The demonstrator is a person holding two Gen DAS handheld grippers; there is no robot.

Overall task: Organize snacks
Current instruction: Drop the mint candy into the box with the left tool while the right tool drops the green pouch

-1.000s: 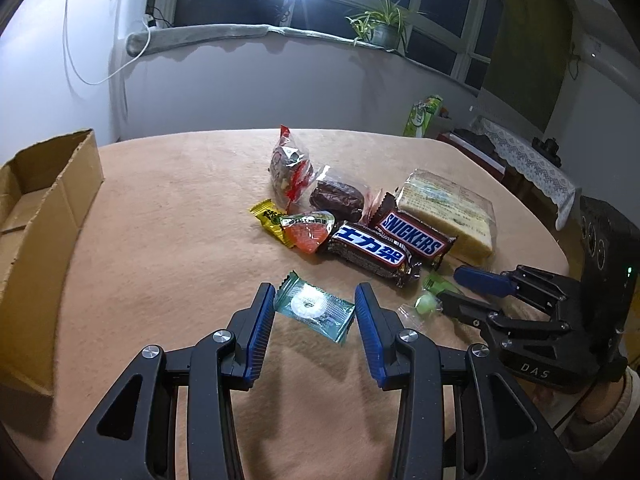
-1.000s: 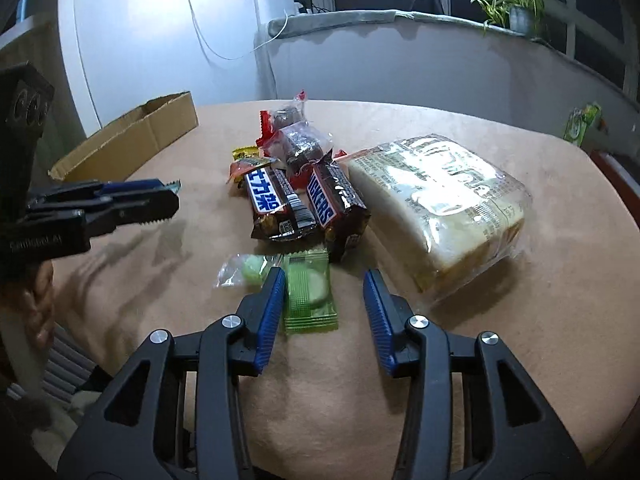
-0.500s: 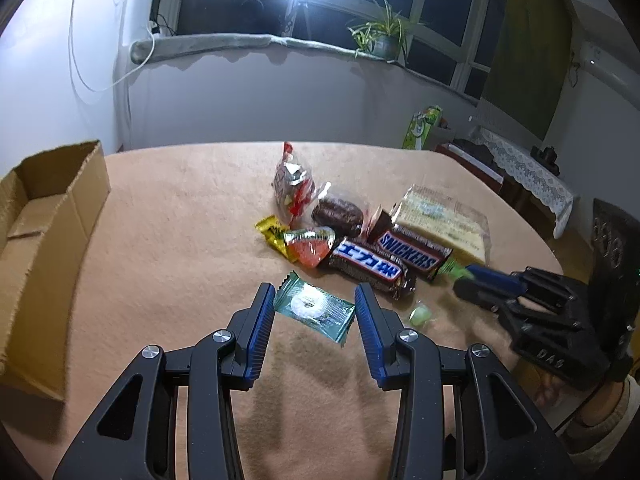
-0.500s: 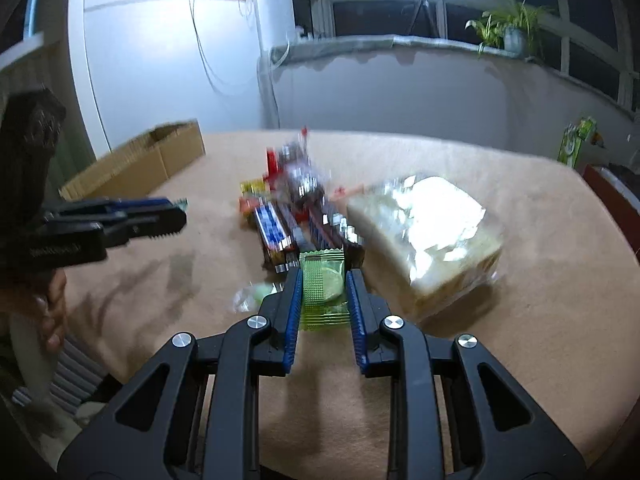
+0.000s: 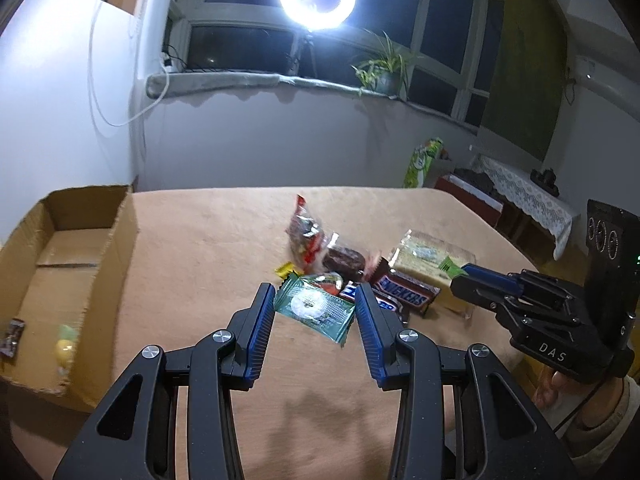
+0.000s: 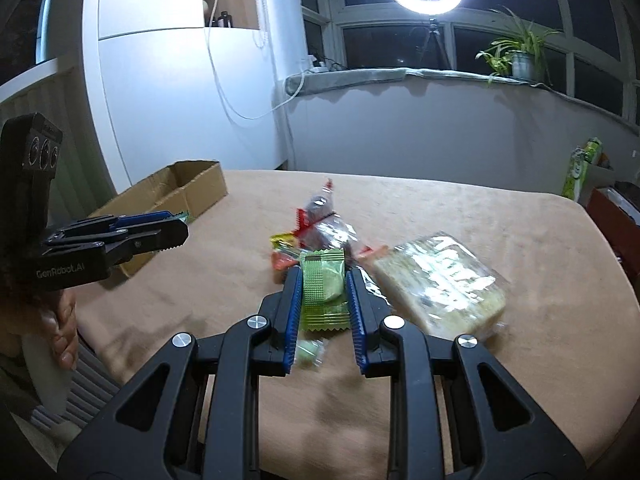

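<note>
My left gripper is shut on a teal packet with a white ring sweet inside, held above the tan table. My right gripper is shut on a light green packet, also off the table. In the left wrist view the right gripper shows at the right, the green packet sticking out of its tip. The right wrist view has the left gripper at the left. An open cardboard box stands at the table's left, with a few small sweets inside.
A pile of snacks lies mid-table: Snickers bars, a wrapped bread loaf, a dark cake in clear wrap and a red-trimmed bag. A small pale green sweet lies under my right gripper. A person's hand grips the left handle.
My right gripper closed on the light green packet and lifted it. My left gripper rose with the teal packet; the box has come further into its view.
</note>
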